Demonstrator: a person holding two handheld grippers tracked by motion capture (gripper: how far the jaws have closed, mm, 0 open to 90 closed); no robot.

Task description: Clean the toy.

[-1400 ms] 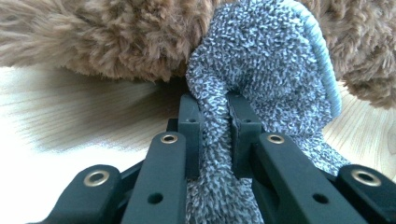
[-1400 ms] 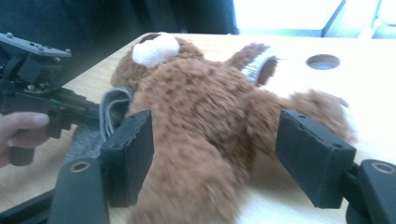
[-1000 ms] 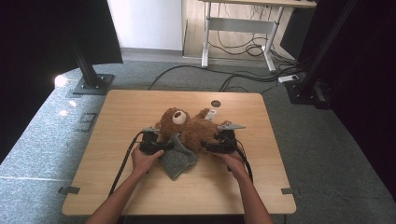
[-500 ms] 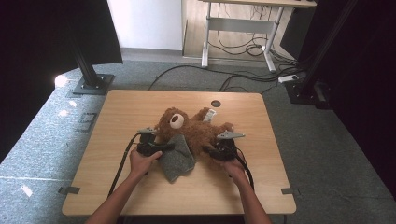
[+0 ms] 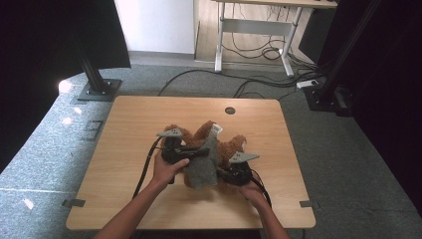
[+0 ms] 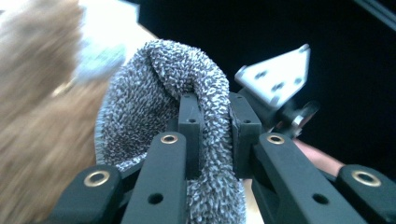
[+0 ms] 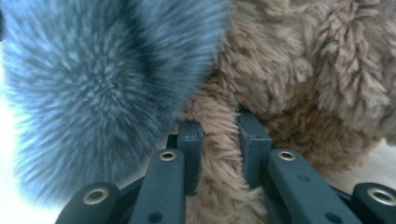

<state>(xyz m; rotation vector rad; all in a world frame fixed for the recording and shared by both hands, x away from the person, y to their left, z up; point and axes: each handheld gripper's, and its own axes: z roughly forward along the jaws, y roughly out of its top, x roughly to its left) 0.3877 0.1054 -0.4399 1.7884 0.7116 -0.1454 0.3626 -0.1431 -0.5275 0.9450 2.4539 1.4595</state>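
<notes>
Left tool (image 6: 212, 121) clamps grey cloth (image 6: 154, 102); right tool (image 7: 217, 140), jaws just closing, pinches brown teddy (image 7: 299, 60), probably limb.

The left black two-jaw hand-held gripper (image 5: 199, 151), carried in the person's left hand (image 5: 166, 169) with the forearm rising from the lower edge, points level toward the other hand, its jaws pinched tight on a fold of grey shaggy terry cloth (image 6: 154, 98). The right black hand-held gripper (image 5: 224, 174), in the right hand (image 5: 251, 191), sits lower and nearer the person, beside the left one; its jaws have just been closing and now clamp a tuft of the brown plush teddy bear's fur (image 7: 215, 140).
</notes>
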